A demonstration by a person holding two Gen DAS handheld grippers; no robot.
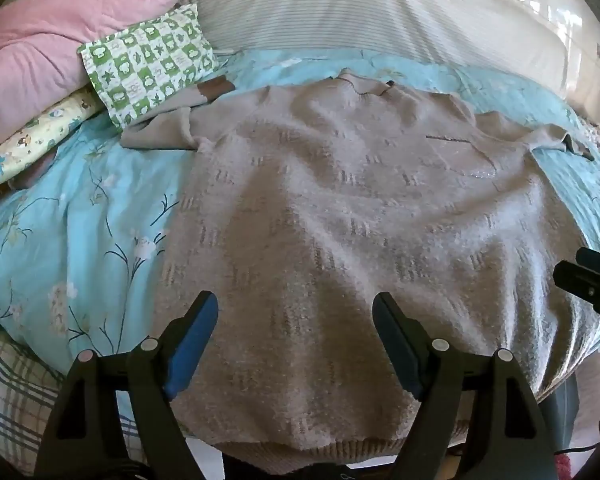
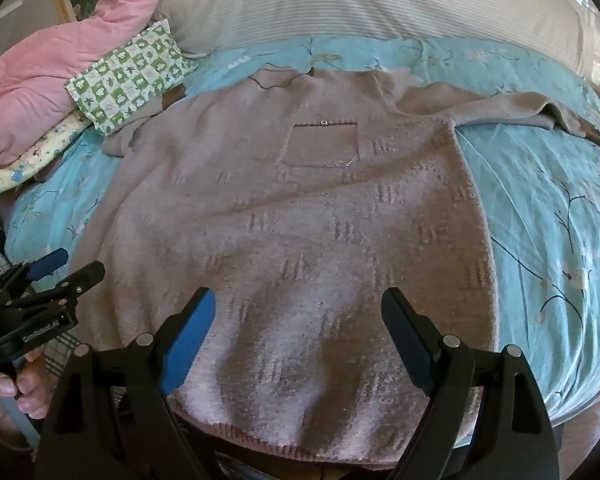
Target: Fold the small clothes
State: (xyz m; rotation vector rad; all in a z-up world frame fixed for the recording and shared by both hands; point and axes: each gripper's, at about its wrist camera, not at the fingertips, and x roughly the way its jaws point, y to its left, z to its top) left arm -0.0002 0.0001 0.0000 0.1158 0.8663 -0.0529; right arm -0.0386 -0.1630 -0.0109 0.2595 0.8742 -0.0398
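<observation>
A beige knitted sweater (image 1: 340, 208) lies flat, front up, on a light blue floral bedspread (image 1: 80, 232), collar far, hem near, both sleeves spread sideways. It also shows in the right wrist view (image 2: 300, 220), with a chest pocket (image 2: 324, 144). My left gripper (image 1: 296, 308) is open and empty, just above the lower left part of the sweater. My right gripper (image 2: 298, 304) is open and empty above the lower right part. The right gripper shows at the right edge of the left wrist view (image 1: 588, 276); the left gripper shows at the left edge of the right wrist view (image 2: 64, 268).
A green checked pillow (image 1: 148, 64) lies on the left sleeve's end. A pink quilt (image 1: 48, 40) and a yellow patterned cloth (image 1: 32, 140) are piled at far left. A white striped bolster (image 1: 380, 12) runs along the far side. The bed's near edge is under the hem.
</observation>
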